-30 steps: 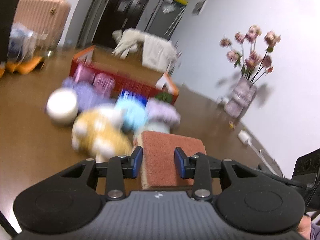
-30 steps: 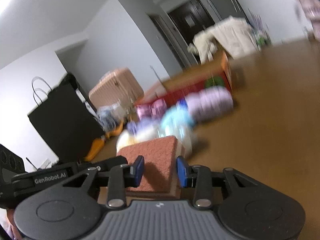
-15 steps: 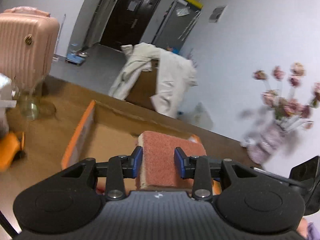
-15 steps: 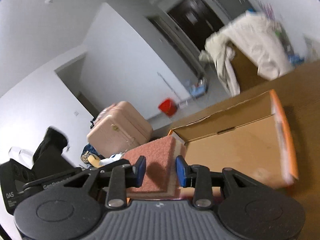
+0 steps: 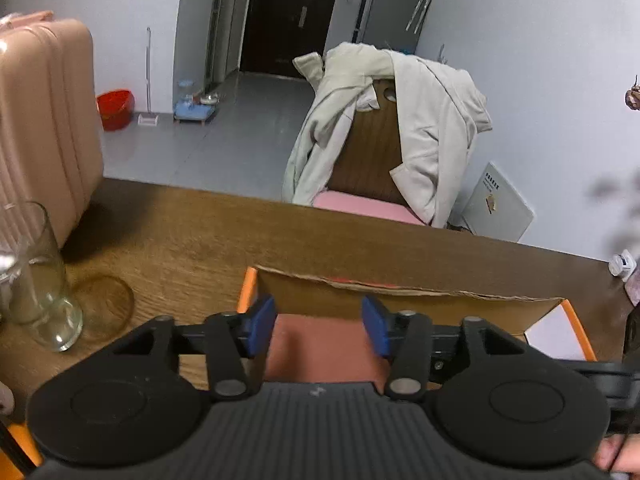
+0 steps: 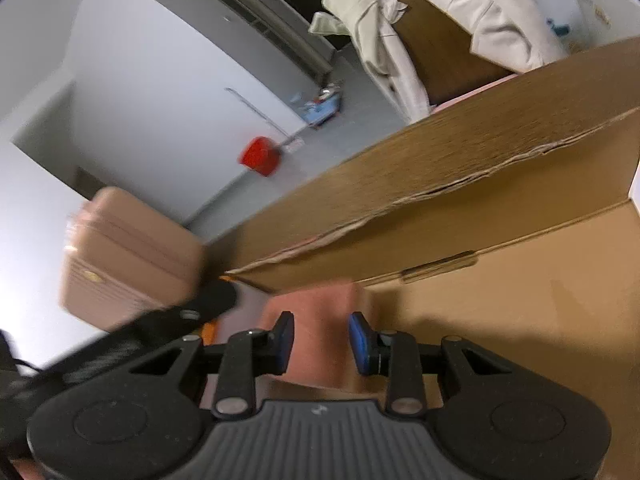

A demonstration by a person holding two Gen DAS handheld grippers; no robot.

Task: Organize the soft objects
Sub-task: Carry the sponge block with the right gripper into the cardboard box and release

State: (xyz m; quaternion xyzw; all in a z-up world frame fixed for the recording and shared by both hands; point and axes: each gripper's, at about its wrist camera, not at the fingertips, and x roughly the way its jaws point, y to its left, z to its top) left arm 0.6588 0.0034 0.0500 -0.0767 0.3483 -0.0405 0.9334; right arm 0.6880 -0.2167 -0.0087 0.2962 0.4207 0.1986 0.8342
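My left claw [image 5: 318, 324] is over the near left part of the cardboard box [image 5: 404, 290] and its jaws have just been opening. The reddish sponge [image 5: 324, 346] lies between the two blue pads, but there is a clear gap on each side, so I no longer press it. I judge that this sponge is being let go into the box.

My right claw [image 6: 320, 342] has its jaws close together on a second pink-red sponge [image 6: 318, 320]. The pads touch its two sides, so I hold it. It is above the box floor [image 6: 520, 308], near the back wall and the left corner, and not yet put down.

How far the task is: one sponge is released or almost released inside the box, and the other one is carried to the box but not yet dropped. The next step, I think, is to open the right claw. The rest of the box floor that I can see is bare, so the sorting seems to be at an early stage. How many soft things wait elsewhere I cannot tell from these views.

Counted: two sponges, two claws, one cardboard box with orange edges, one brown table [image 5: 192, 236], one drinking glass [image 5: 34, 276] on the left of the table, one pink suitcase [image 5: 44, 120], one chair with a pale jacket [image 5: 424, 120] over it, and one red bucket [image 5: 115, 108] on the floor.
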